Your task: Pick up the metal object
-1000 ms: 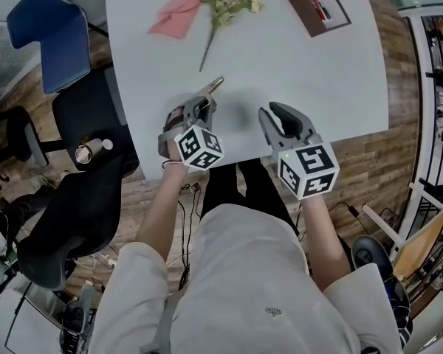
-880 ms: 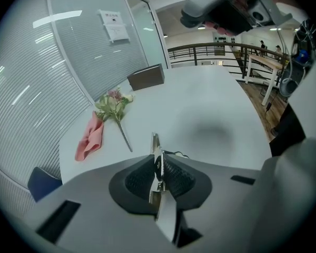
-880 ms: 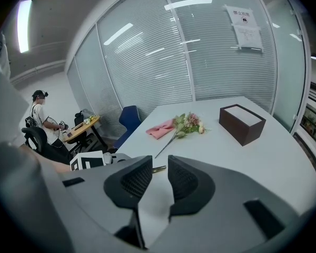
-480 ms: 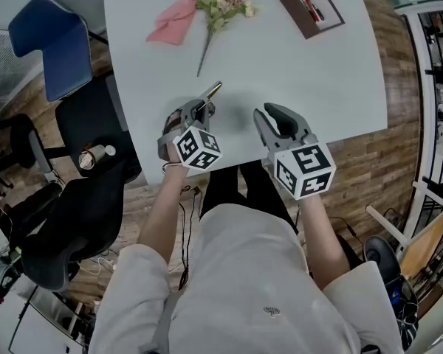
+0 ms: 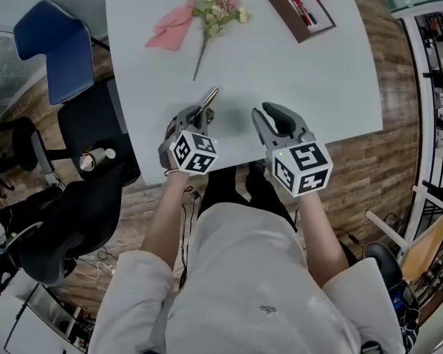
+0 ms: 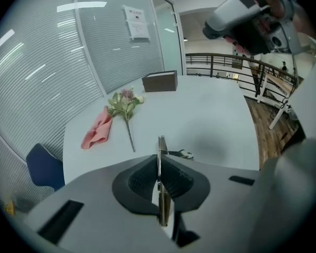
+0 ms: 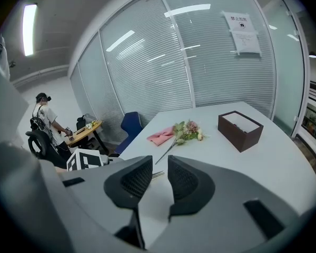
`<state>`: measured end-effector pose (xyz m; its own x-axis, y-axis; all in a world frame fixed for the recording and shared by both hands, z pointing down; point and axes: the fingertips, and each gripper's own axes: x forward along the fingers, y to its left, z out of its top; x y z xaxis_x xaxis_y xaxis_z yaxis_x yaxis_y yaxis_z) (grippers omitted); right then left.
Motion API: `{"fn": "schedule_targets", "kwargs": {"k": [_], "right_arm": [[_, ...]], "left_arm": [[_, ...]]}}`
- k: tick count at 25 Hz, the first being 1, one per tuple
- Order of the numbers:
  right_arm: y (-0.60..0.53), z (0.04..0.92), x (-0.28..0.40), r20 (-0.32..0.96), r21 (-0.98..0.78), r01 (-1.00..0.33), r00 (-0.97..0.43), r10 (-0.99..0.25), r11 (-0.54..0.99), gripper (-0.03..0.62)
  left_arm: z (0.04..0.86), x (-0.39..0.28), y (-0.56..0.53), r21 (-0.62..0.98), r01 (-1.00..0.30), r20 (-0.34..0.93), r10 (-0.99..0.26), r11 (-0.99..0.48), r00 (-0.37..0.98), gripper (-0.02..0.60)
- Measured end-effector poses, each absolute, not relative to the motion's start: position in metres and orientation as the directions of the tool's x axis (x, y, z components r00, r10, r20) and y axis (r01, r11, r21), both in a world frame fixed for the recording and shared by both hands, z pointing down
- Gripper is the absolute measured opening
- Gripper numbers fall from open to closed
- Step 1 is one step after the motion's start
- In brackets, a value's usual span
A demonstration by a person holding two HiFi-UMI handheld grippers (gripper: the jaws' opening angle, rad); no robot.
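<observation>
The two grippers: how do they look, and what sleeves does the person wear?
The left gripper and the right gripper have grey bodies and dark tongs with dotted pads. Each carries a white cube with black square markers. The sleeves are short and pale grey-beige.

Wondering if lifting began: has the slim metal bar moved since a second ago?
No: the slim metal bar, clamped in the left gripper, keeps its gap to the green flower stem.
</observation>
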<state>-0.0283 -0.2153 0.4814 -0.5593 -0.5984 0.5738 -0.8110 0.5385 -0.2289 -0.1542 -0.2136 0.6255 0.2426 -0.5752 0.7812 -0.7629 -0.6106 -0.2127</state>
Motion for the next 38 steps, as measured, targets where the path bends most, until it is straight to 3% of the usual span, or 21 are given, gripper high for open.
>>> {"fn": "schedule_targets", "kwargs": {"k": [13, 38], "right_arm": [[-0.207, 0.455, 0.006, 0.512, -0.229, -0.795, -0.590, -0.625, 0.562, 0.097], [-0.163, 0.422, 0.114, 0.398, -0.222, -0.793, -0.604, -0.690, 0.567, 0.083]], "left_arm": [[0.534, -0.123, -0.220, -0.159, -0.857, 0.655, -0.702, -0.490, 0.280, 0.023], [0.444, 0.015, -0.171, -0.072, -0.882, 0.491, -0.786, -0.466, 0.375, 0.021]]}}
